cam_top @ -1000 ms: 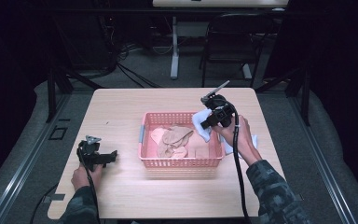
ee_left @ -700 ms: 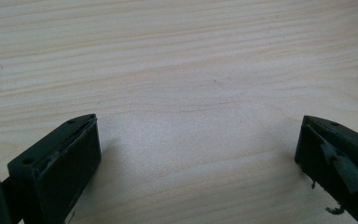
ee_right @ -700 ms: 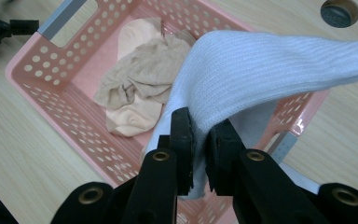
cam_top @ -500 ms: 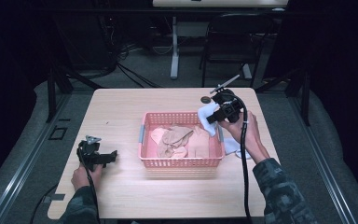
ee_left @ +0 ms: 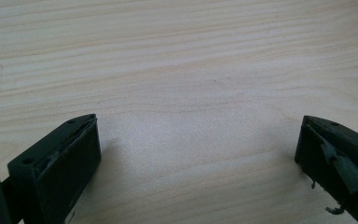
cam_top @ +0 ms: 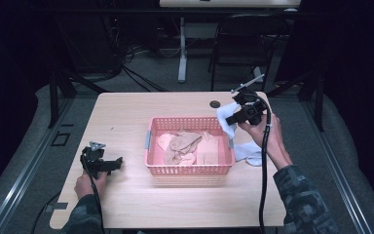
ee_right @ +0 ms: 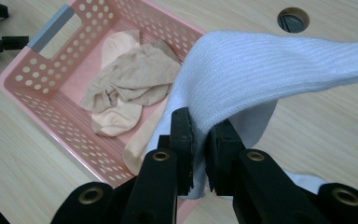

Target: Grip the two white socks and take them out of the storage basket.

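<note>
Pale wooden table [cam_top: 126, 195] carrying a pink basket [cam_top: 190, 168], dark room beyond.

One pink basket [cam_top: 190, 168], two white socks [cam_top: 224, 117] beside it, several beige socks [cam_top: 185, 144] inside it.

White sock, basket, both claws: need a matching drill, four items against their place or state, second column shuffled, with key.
Column one:
1. white sock
2. pink basket
3. left claw
4. tan socks

Column two:
A. jaws wide apart over bare tabletop, nothing between them
B. lying crumpled inside the basket
C. pinched in the right claw, hanging at the basket's right end
D. sitting mid-table, grey handle on one end

Pairs: 1-C, 2-D, 3-A, 4-B
</note>
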Motion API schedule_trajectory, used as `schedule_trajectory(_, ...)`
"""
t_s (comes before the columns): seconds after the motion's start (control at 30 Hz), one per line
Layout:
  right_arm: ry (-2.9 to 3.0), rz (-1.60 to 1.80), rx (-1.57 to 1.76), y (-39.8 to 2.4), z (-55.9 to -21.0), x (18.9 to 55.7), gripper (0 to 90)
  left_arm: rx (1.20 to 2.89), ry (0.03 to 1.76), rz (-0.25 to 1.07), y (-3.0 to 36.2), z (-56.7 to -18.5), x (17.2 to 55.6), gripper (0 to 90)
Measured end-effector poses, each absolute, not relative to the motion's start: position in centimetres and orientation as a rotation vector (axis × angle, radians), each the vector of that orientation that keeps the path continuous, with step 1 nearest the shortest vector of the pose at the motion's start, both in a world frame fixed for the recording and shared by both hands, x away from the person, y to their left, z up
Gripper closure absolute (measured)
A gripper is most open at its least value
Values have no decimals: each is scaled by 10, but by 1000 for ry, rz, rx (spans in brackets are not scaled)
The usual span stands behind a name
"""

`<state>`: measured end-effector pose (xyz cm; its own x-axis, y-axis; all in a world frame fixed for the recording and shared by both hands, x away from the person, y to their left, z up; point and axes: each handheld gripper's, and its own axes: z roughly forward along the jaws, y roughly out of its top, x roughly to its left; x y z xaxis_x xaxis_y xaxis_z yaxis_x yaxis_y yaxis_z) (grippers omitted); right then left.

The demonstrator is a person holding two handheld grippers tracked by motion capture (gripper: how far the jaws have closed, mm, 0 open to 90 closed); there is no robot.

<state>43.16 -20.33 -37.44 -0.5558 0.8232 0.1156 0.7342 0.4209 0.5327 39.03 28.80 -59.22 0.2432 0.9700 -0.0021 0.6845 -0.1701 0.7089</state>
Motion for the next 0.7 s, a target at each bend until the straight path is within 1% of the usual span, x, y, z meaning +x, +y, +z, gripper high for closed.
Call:
schedule_trajectory(0.33, 2460, 796, 1437, -237, -377, 432, 818, 1927, 1507, 625, 288, -592, 390, 0)
schedule_trajectory(0.7, 2441, 748, 1521, -262, -401, 435, 818, 1928, 1505, 626, 288, -592, 391, 0)
